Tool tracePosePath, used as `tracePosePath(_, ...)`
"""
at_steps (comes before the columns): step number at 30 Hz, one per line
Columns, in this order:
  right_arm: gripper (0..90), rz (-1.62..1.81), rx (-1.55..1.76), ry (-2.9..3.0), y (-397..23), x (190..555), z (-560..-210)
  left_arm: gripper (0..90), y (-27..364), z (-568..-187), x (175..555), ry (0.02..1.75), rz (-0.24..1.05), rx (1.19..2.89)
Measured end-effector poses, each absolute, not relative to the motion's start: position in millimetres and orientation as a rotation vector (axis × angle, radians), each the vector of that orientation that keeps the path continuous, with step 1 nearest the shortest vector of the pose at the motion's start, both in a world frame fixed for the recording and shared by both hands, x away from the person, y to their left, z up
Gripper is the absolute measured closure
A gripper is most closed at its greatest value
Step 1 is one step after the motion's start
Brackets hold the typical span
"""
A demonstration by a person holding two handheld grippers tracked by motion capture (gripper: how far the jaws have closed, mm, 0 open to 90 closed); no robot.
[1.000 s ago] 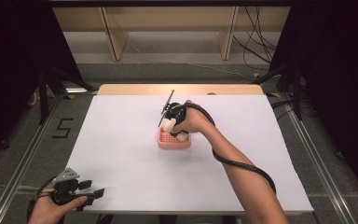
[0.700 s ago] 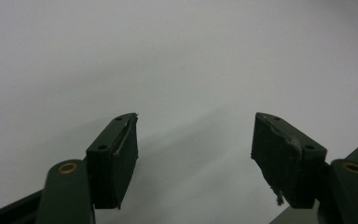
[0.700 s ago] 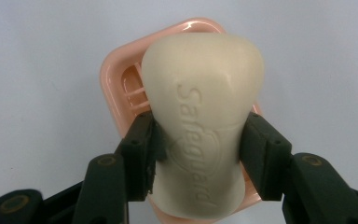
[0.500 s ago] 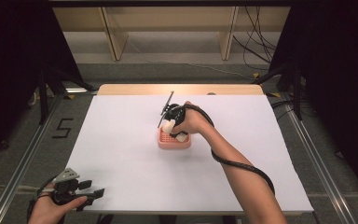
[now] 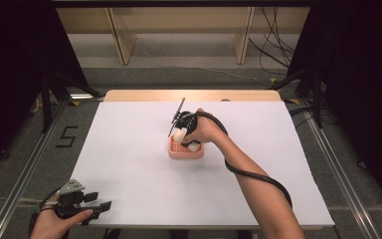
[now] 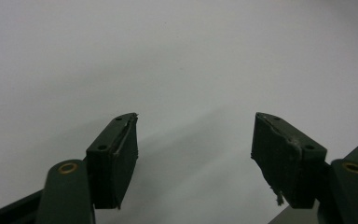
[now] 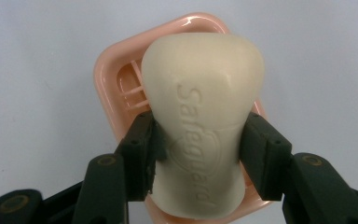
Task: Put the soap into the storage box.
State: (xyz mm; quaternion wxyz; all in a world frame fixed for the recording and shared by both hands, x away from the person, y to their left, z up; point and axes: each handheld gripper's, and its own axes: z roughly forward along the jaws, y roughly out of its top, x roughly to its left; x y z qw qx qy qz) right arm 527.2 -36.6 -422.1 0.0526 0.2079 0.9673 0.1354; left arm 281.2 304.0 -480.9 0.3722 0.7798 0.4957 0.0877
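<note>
Right tool (image 7: 198, 140) clamped on cream soap bar (image 7: 200, 116) over pink soap dish (image 5: 185, 149) mid white surface (image 5: 129, 164), bare room all round, left tool (image 5: 87, 201) wide open, holding nothing, at near-left edge

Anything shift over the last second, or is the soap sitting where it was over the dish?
Nothing visibly changed. The right gripper stays clamped on the soap bar above the pink soap dish at mid-table, and the left gripper still rests open at the near left corner of the white table, holding nothing.
</note>
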Motion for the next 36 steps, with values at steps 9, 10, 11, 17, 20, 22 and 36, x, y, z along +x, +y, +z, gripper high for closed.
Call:
tracePosePath(9,50.6,0.410,0.602,2.944,-36,529,-424,31.0,304,-481,281,1.270,0.227,1.998)
tracePosePath(10,50.6,0.408,0.616,2.943,-36,528,-425,30.9,304,-481,281,1.270,0.226,1.998)
tracePosePath(11,50.6,0.405,0.616,2.943,-36,529,-425,31.0,304,-481,281,1.270,0.226,1.999)
tracePosePath(17,49.1,0.396,0.612,2.936,-36,528,-430,31.0,304,-481,281,1.269,0.226,2.000)
tracePosePath(20,46.2,0.428,0.639,2.939,-36,528,-428,31.0,303,-482,281,1.269,0.232,1.996)
tracePosePath(22,45.0,0.425,0.614,2.941,-37,529,-426,31.0,303,-482,281,1.267,0.233,1.997)
tracePosePath(36,56.7,0.530,0.680,2.873,-56,511,-414,31.0,303,-482,281,1.277,0.231,1.984)
